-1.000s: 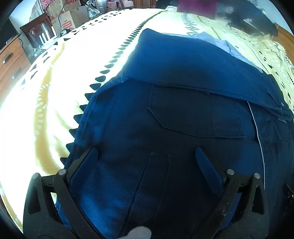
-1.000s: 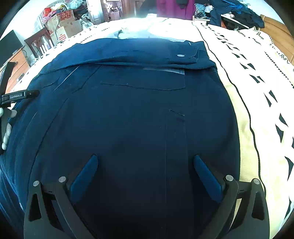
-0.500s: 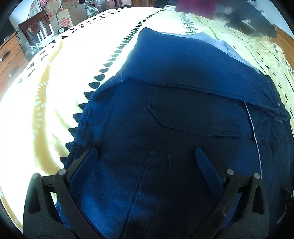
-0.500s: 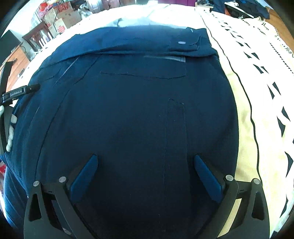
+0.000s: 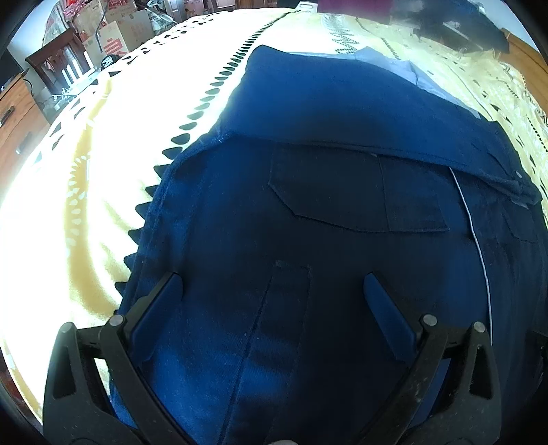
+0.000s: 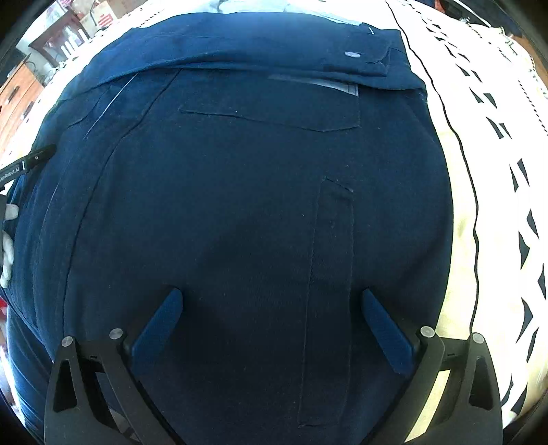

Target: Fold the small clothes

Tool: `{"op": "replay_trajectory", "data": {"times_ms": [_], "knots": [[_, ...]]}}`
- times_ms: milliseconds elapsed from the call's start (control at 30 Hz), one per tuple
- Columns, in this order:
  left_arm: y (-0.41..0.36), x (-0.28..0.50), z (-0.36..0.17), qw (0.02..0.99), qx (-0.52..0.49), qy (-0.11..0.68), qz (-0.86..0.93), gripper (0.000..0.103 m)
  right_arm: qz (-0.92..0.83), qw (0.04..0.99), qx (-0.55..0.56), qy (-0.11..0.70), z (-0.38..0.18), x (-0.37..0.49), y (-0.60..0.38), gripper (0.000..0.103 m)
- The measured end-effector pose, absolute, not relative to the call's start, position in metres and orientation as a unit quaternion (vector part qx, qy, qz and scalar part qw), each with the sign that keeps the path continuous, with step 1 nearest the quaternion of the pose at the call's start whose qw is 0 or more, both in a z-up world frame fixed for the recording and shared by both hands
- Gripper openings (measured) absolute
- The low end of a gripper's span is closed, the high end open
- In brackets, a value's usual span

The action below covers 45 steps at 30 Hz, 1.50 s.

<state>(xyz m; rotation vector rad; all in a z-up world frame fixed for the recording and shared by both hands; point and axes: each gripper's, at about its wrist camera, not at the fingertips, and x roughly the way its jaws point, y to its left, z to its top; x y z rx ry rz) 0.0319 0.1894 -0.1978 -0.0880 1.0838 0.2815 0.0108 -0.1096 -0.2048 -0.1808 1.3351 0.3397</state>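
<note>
A pair of dark navy trousers (image 5: 325, 239) lies flat on the bed, back pockets up, with the far part folded over toward me. In the right wrist view the same trousers (image 6: 246, 205) fill most of the frame, a small button showing on the folded flap. My left gripper (image 5: 272, 284) hovers open just above the cloth near its left edge, nothing between its blue fingers. My right gripper (image 6: 272, 297) is open too, low over the cloth near its right edge. The left tool's black tip (image 6: 27, 162) and a white-gloved hand (image 6: 8, 239) show at the far left.
A cream and yellow bedspread (image 5: 102, 154) with black triangle patterns lies under the trousers. A light blue garment (image 5: 411, 68) peeks out behind the fold. Dark clothes (image 5: 462, 24) are piled at the far right; a wooden chair (image 5: 65, 61), boxes and a dresser stand left.
Both grippers have dropped closer to the trousers, the right one most, so the cloth looms larger. Both stay open. The trousers have not moved.
</note>
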Motion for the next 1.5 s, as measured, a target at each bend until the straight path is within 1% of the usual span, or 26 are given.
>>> {"op": "replay_trajectory", "data": {"times_ms": [133, 433, 933, 1500], "knots": [[0.186, 0.034, -0.198, 0.846, -0.028, 0.515, 0.132, 0.103, 0.16, 0.79, -0.082, 0.587, -0.205, 0.006, -0.111, 0.103], [0.185, 0.028, -0.199, 0.852, -0.031, 0.506, 0.128, 0.103, 0.144, 0.851, -0.053, 0.502, -0.21, -0.01, -0.114, 0.103], [0.175, 0.008, -0.197, 0.861, -0.034, 0.49, 0.129, 0.103, 0.148, 0.867, -0.052, 0.474, -0.214, -0.014, -0.111, 0.103], [0.18, 0.007, -0.196, 0.863, -0.04, 0.488, 0.127, 0.103, 0.154, 0.867, -0.046, 0.473, -0.214, -0.011, -0.114, 0.103]]}}
